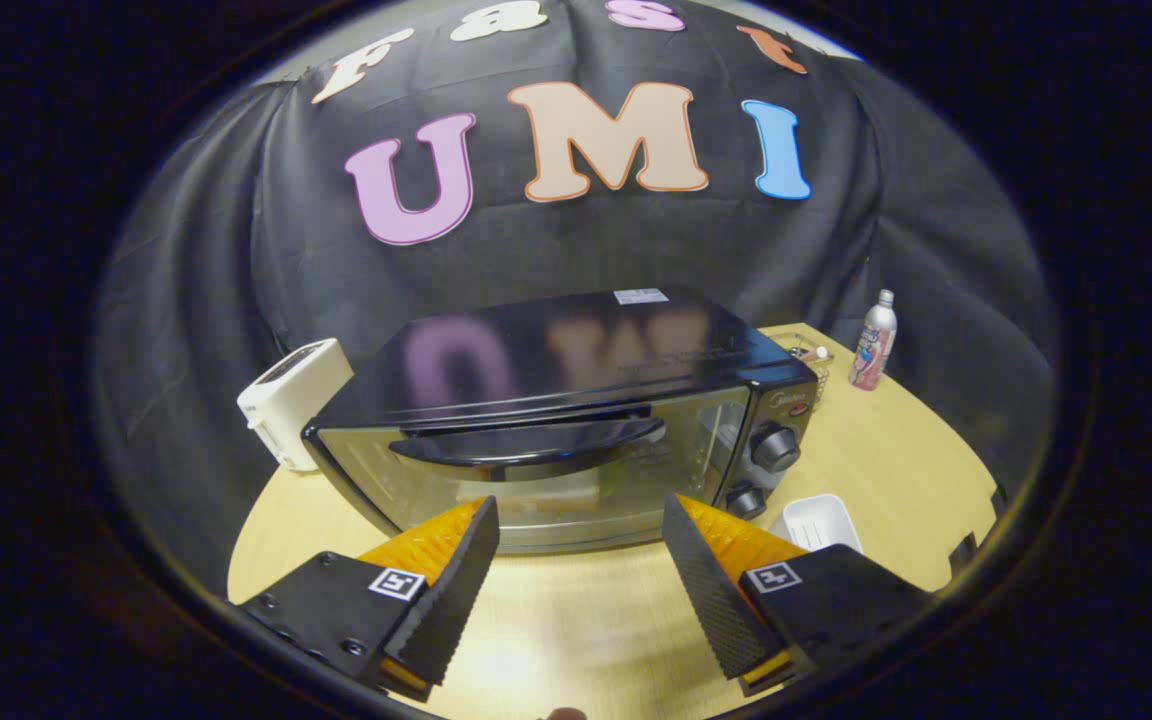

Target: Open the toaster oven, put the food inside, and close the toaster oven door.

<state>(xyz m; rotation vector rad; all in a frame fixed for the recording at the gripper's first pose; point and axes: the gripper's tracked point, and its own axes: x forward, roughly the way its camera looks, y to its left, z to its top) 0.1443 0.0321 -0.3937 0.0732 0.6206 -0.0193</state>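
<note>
The toaster oven [576,420] stands on the bench with its glass door shut and the black handle [531,447] lying across the top of the door. Through the glass a pale slab, probably the food [576,492], seems to sit on the rack inside, though reflections make that uncertain. If it is the food, the task looks close to finished or done; if not, opening, loading and closing are all left. The tool [581,548] hangs just in front of the door, its two fingers spread wide apart and holding nothing, with the lower part of the door showing between them.

Left to right on the light wooden bench [916,470]: a white box-shaped appliance [293,400] touching or just beside the oven's left rear corner, the oven itself, a small white rectangular tray [818,522] near its two knobs, a wire basket [804,350] behind the oven's right side, and a slim bottle [874,342] standing upright farther right. Black cloth closes the booth behind.
</note>
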